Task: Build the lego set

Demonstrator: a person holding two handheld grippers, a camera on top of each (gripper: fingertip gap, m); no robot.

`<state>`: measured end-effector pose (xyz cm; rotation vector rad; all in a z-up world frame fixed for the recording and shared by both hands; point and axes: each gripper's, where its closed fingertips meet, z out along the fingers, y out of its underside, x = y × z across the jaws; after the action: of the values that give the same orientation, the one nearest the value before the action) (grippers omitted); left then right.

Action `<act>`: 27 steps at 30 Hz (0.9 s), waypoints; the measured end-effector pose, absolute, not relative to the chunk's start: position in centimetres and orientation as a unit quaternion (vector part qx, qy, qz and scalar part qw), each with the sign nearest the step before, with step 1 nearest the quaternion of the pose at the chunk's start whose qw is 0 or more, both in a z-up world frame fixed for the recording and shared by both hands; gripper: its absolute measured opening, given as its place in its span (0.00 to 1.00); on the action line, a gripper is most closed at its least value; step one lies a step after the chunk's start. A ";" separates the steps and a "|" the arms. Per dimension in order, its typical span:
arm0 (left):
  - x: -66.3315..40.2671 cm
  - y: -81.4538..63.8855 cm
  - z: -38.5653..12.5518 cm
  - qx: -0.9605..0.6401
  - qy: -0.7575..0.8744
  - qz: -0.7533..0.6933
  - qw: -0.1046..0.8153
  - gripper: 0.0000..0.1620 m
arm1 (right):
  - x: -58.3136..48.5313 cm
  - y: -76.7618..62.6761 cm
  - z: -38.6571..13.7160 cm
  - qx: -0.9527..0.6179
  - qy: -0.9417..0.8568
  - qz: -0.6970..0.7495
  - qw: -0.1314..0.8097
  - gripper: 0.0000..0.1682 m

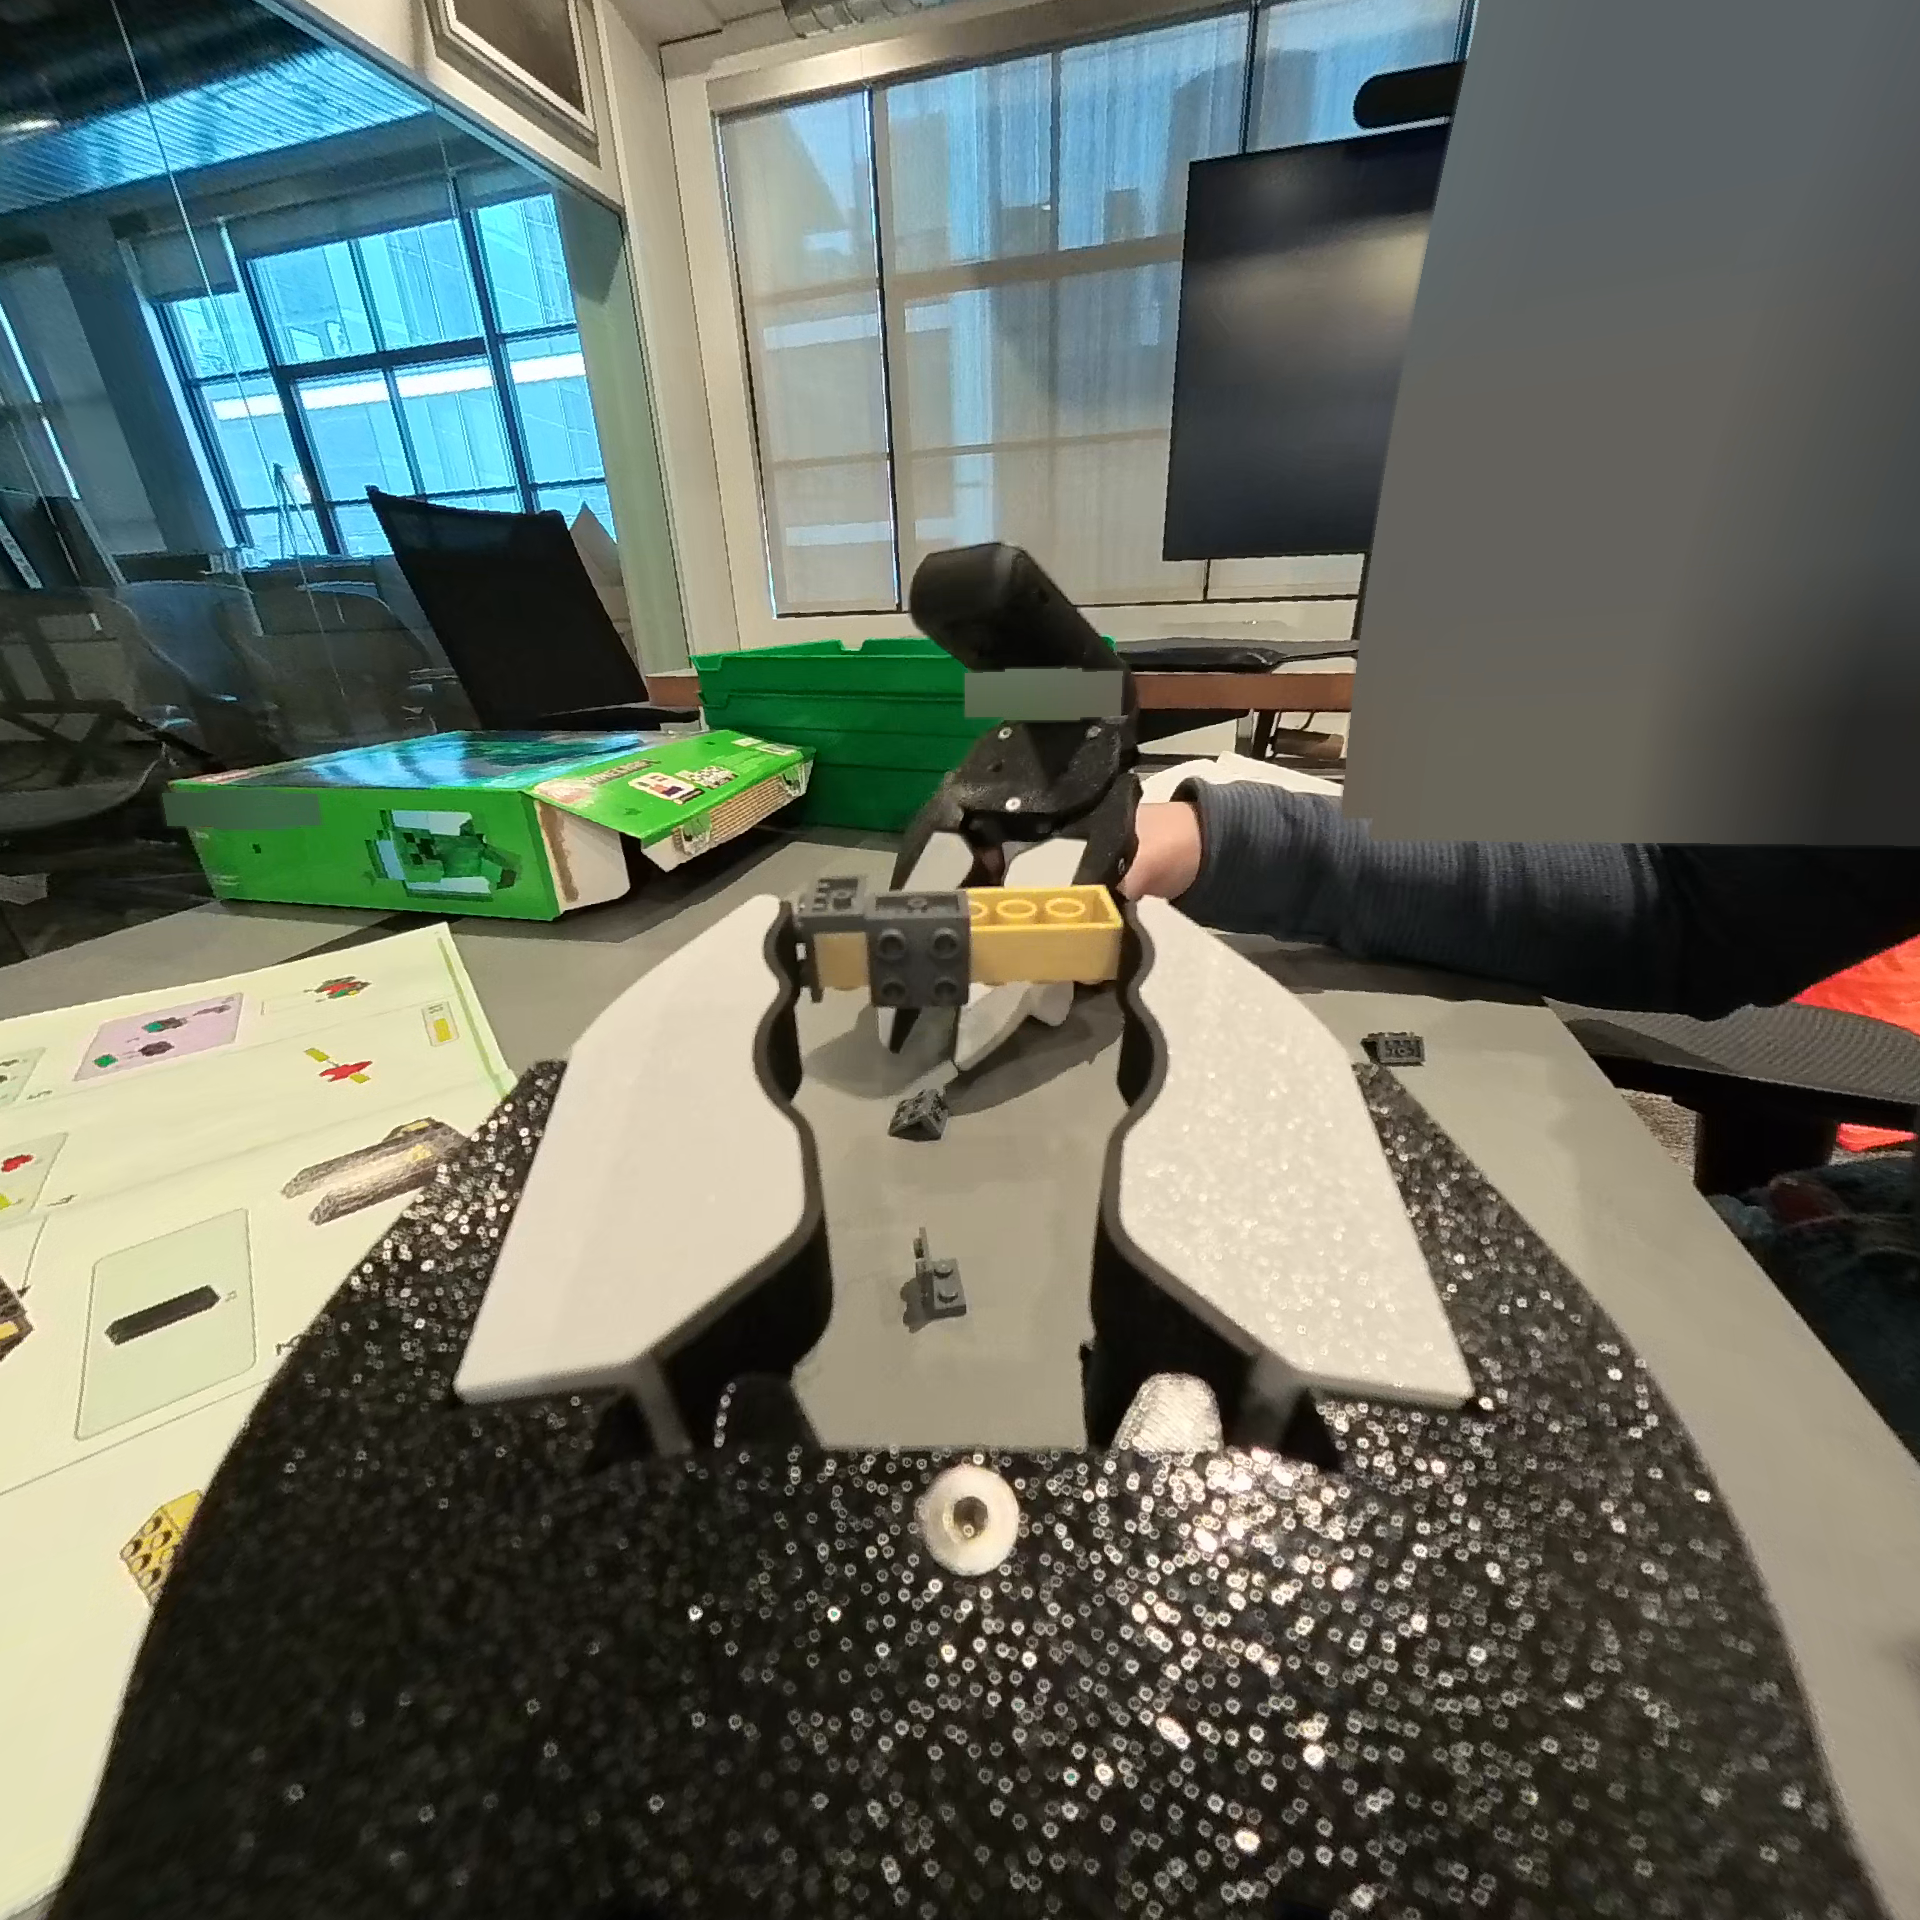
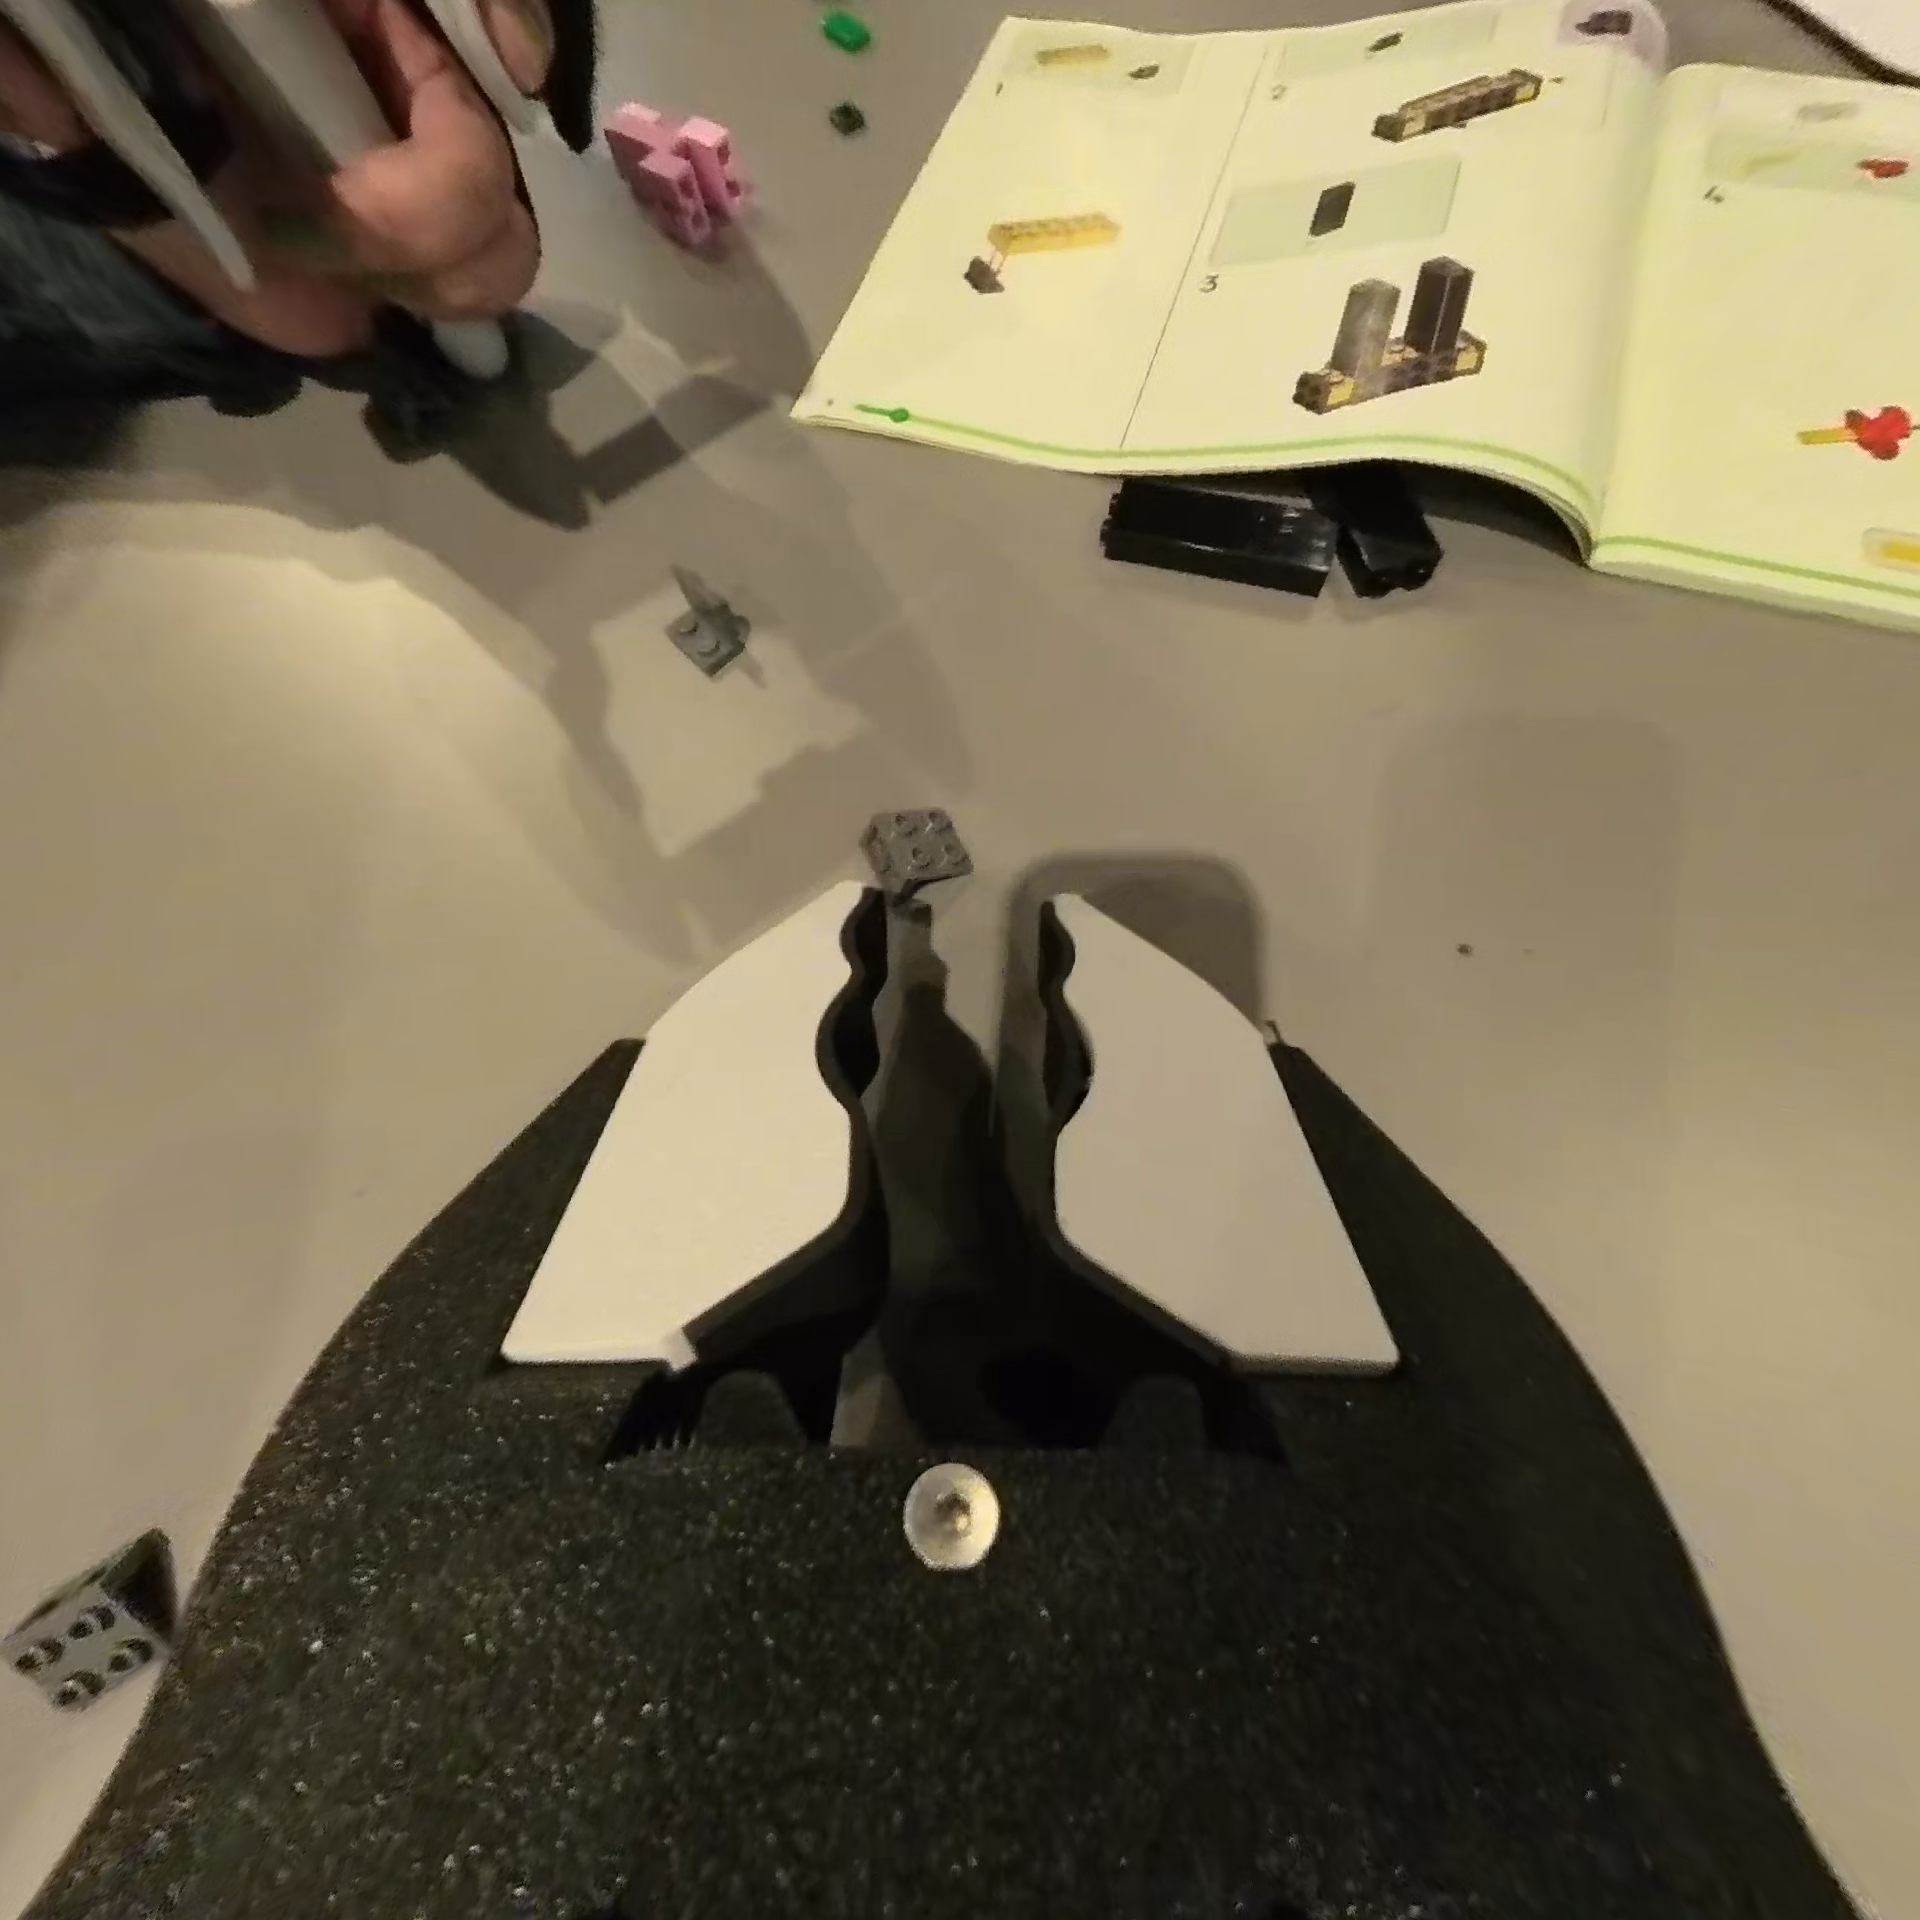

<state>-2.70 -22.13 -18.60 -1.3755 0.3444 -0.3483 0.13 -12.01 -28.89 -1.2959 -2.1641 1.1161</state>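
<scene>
My left gripper [image 1: 956, 940] is shut on a yellow long brick [image 1: 1049, 935] and holds it crosswise above the grey table [image 1: 1507, 1143]. Dark grey bracket pieces [image 1: 914, 945] sit on the brick's left half. My right gripper [image 2: 961, 902] points down at the table with its jaws a little apart and empty. A small grey studded bracket [image 2: 916, 852] lies just ahead of its left fingertip, and it also shows in the left wrist view [image 1: 920, 1117]. Another grey bracket [image 2: 707, 636] lies farther out.
An open instruction booklet [image 2: 1351, 260] lies at the far right with two black bricks [image 2: 1216, 535] by its edge. Pink bricks [image 2: 681, 171], small green pieces [image 2: 847, 31] and a grey brick [image 2: 88, 1647] lie about. A green box [image 1: 468, 821] and a green bin [image 1: 831, 727] stand behind. The grey bracket [image 2: 707, 636] lies around 8 cm away from my right fingertips. Seen from the left wrist view [image 1: 940, 1275] as well.
</scene>
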 end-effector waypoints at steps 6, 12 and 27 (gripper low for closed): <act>-2.7 -22.1 -18.6 -0.629 0.157 -0.160 0.745 0.36 | 0.3 -13.2 -29.4 -0.442 -0.791 0.379 0.188 0.12; -2.7 -22.1 -18.6 -0.629 0.156 -0.161 0.744 0.36 | 0.9 -16.9 -28.6 -0.381 -0.809 0.419 0.155 0.11; -2.7 -22.3 -18.5 -0.625 0.156 -0.175 0.744 0.36 | -0.7 -14.9 -27.9 -0.178 -0.906 0.373 0.095 0.16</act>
<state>-2.67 -22.26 -18.50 -1.3696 0.3426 -0.3837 -0.65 -14.88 -27.87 -0.5272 -2.6864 1.1049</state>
